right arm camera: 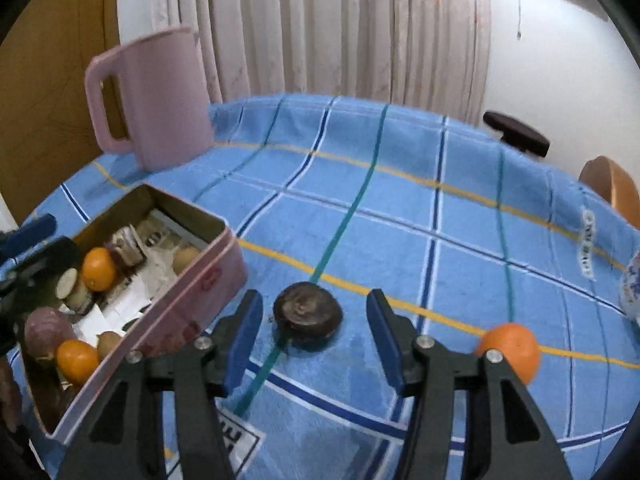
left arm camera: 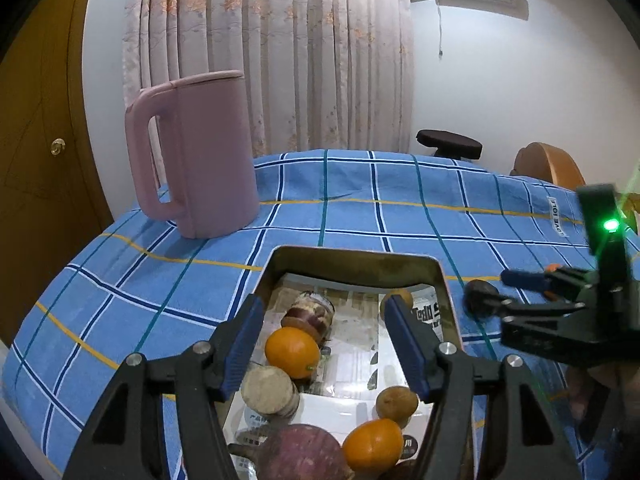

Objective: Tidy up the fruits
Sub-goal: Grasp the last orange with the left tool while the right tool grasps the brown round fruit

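A pink metal tin (right arm camera: 192, 304) lined with paper holds two oranges (left arm camera: 292, 352), small brown fruits (left arm camera: 396, 402), a purple root (left arm camera: 300, 454) and cut pieces; its far wall shows in the left wrist view (left arm camera: 352, 260). My left gripper (left arm camera: 322, 344) is open and empty above the tin. A dark round fruit (right arm camera: 307, 314) lies on the cloth just right of the tin, also in the left wrist view (left arm camera: 480, 298). My right gripper (right arm camera: 314, 340) is open, its fingers either side of the dark fruit, apart from it. A loose orange (right arm camera: 510, 350) lies to its right.
A tall pink jug (left arm camera: 196, 152) stands at the back left on the blue checked tablecloth (right arm camera: 400, 208). A patterned white object (right arm camera: 632, 288) sits at the right edge. A dark stool (left arm camera: 448, 144) and a wooden chair back (left arm camera: 548, 168) stand beyond the table.
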{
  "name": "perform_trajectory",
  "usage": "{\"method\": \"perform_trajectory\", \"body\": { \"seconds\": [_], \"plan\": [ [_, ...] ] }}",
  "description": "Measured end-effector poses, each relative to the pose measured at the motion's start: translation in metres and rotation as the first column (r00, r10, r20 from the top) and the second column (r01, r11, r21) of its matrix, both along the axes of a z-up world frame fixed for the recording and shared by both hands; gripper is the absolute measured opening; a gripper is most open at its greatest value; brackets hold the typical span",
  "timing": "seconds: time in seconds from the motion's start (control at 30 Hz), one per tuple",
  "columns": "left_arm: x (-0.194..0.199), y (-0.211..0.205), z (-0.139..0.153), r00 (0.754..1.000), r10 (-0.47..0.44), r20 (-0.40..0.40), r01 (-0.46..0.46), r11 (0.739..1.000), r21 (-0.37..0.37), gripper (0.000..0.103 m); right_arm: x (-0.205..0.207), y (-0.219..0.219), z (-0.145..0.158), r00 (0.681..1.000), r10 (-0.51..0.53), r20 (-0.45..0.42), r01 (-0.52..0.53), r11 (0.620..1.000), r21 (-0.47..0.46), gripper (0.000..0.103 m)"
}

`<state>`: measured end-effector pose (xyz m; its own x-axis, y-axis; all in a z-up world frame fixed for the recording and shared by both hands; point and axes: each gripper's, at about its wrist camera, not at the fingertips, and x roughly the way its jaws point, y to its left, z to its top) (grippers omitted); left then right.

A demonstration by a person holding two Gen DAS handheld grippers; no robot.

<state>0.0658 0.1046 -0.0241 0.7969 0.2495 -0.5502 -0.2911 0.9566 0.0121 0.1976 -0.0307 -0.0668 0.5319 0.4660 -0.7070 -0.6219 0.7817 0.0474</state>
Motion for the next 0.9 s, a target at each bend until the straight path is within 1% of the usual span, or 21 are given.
{"method": "perform_trajectory", "body": {
  "seconds": [0.03,0.07,0.2,0.27,0.4,0.43,0.47,0.53,0.57,0.63,0.67,0.8,0.9],
  "plan": [
    [0.001,-0.001,0.002,1.000,0.001,0.002,-0.001,1.000,0.001,0.064,0.003,0.000,-0.002,1.000,0.002,-0.020,-0.002,1.000,0.009,0.053],
    [0.003,-0.002,0.003,1.000,0.001,0.003,-0.001,1.000,0.002,0.064,0.007,0.000,-0.004,0.999,0.010,-0.046,-0.009,1.000,0.014,0.044],
    [0.009,-0.014,0.012,1.000,-0.011,0.008,0.011,1.000,0.014,0.064,-0.002,-0.008,0.001,0.999,0.027,-0.021,-0.027,0.999,0.028,0.043],
    [0.014,-0.029,0.018,0.999,-0.032,0.015,0.031,0.999,0.025,0.064,-0.015,-0.025,0.011,0.999,0.009,0.033,-0.011,0.999,0.050,0.043],
    [0.029,-0.066,0.022,0.994,-0.112,0.009,0.112,0.993,0.024,0.064,-0.024,-0.069,0.028,0.988,-0.095,0.124,0.085,0.993,0.082,0.043],
    [0.035,-0.077,0.022,0.990,-0.144,0.000,0.144,0.990,0.007,0.064,-0.026,-0.087,0.033,0.978,-0.143,0.152,0.131,0.988,0.088,0.043],
    [0.041,-0.088,0.021,0.985,-0.170,-0.011,0.170,0.986,-0.004,0.064,-0.024,-0.097,0.036,0.972,-0.171,0.161,0.159,0.983,0.088,0.043],
    [0.052,-0.109,0.019,0.979,-0.203,-0.021,0.203,0.979,0.005,0.064,-0.019,-0.126,0.038,0.950,-0.256,0.177,0.246,0.966,0.077,0.043],
    [0.060,-0.123,0.016,0.972,-0.231,-0.032,0.231,0.973,0.006,0.064,-0.016,-0.140,0.037,0.938,-0.296,0.180,0.287,0.955,0.073,0.043],
    [0.073,-0.142,0.011,0.963,-0.264,-0.055,0.264,0.965,-0.008,0.064,-0.008,-0.163,0.034,0.924,-0.350,0.157,0.341,0.936,0.082,0.043],
    [0.083,-0.153,0.005,0.953,-0.293,-0.072,0.292,0.956,-0.028,0.064,-0.007,-0.172,0.033,0.919,-0.367,0.146,0.358,0.930,0.083,0.043],
    [0.109,-0.180,-0.009,0.928,-0.358,-0.107,0.351,0.933,-0.080,0.064,0.002,-0.197,0.026,0.902,-0.417,0.109,0.412,0.909,0.067,0.043],
    [0.123,-0.197,-0.019,0.915,-0.380,-0.133,0.375,0.925,-0.065,0.064,0.005,-0.208,0.020,0.893,-0.441,0.090,0.436,0.897,0.071,0.043]
  ]
}}
